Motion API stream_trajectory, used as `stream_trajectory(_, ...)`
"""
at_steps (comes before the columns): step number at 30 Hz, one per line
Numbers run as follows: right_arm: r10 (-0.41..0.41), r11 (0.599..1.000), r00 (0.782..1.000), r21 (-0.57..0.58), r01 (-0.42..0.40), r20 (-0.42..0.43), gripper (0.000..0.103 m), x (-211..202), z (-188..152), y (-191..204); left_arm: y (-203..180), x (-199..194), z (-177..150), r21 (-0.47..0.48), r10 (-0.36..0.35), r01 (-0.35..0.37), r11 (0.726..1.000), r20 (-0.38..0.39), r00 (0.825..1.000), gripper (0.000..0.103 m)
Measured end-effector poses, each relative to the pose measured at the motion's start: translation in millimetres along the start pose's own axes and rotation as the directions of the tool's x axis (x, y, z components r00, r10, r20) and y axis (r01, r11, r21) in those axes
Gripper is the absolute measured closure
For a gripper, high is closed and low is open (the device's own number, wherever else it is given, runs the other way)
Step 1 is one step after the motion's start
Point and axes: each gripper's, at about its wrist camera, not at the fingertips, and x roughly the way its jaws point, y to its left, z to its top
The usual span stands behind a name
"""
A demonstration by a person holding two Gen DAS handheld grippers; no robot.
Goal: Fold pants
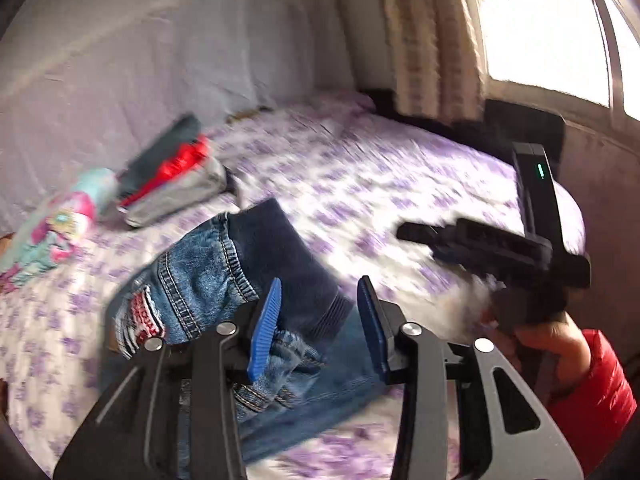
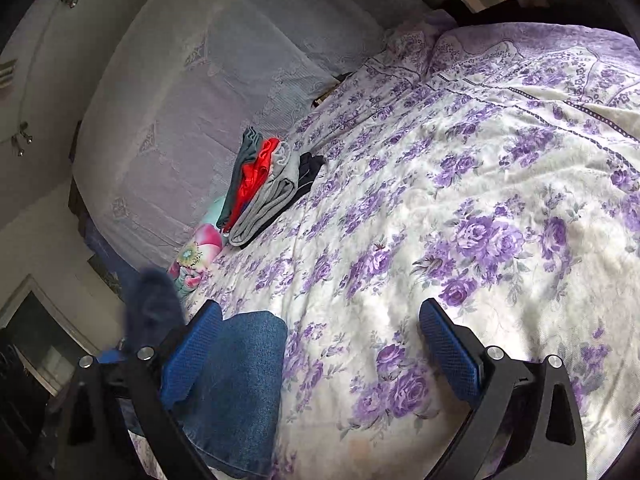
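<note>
A pair of small blue jeans (image 1: 200, 280) with a dark knit waistband lies bunched on the floral bedspread (image 1: 360, 184). My left gripper (image 1: 320, 320) is open just above the jeans, its blue pads either side of the waistband. My right gripper (image 2: 320, 344) is open over the bedspread (image 2: 440, 200), with a denim part of the jeans (image 2: 236, 384) under its left finger. The right gripper also shows in the left wrist view (image 1: 480, 244), held by a hand in a red sleeve, to the right of the jeans.
A stack of folded clothes (image 2: 268, 184), grey, red and dark green, lies near the headboard side; it shows in the left wrist view too (image 1: 172, 176). A bright flowered cloth (image 2: 196, 256) lies beside it. A window and curtain (image 1: 436, 40) stand beyond the bed.
</note>
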Motion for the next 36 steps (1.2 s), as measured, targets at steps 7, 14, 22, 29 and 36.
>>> stream_trajectory(7, 0.025, 1.000, 1.000, -0.011, -0.025, -0.011, 0.004, -3.4, -2.5, -0.8, -8.7, -13.1, -25.2, 0.054, -0.042, 0.042, 0.998, -0.002, 0.999, 0.039)
stream_trajectory(14, 0.064, 0.995, 0.998, -0.078, -0.066, -0.030, 0.004, -3.9, -7.5, 19.9, 70.9, -95.8, -11.3, -0.169, 0.169, -0.138, 0.976, 0.189, 0.967, 0.005)
stream_trajectory(22, 0.110, 0.945, 0.966, -0.276, -0.174, -0.233, 0.004, 31.7, -38.0, 105.1, 140.7, -69.9, -47.8, -0.368, 0.219, -0.215, 0.905, -0.030, 0.975, 0.005)
stream_trajectory(29, 0.108, 0.921, 0.974, -0.350, -0.173, -0.199, 0.059, 24.6, -47.6, 123.7, 161.9, -28.7, -82.3, -0.482, 0.063, -0.120, 0.868, -0.134, 0.989, 0.004)
stream_trajectory(36, 0.182, 0.913, 0.967, -0.336, -0.233, -0.176, 0.086, -19.8, -40.6, 131.8, 126.6, -38.4, -57.3, -0.334, 0.118, -0.139, 0.932, -0.083, 0.990, 0.005)
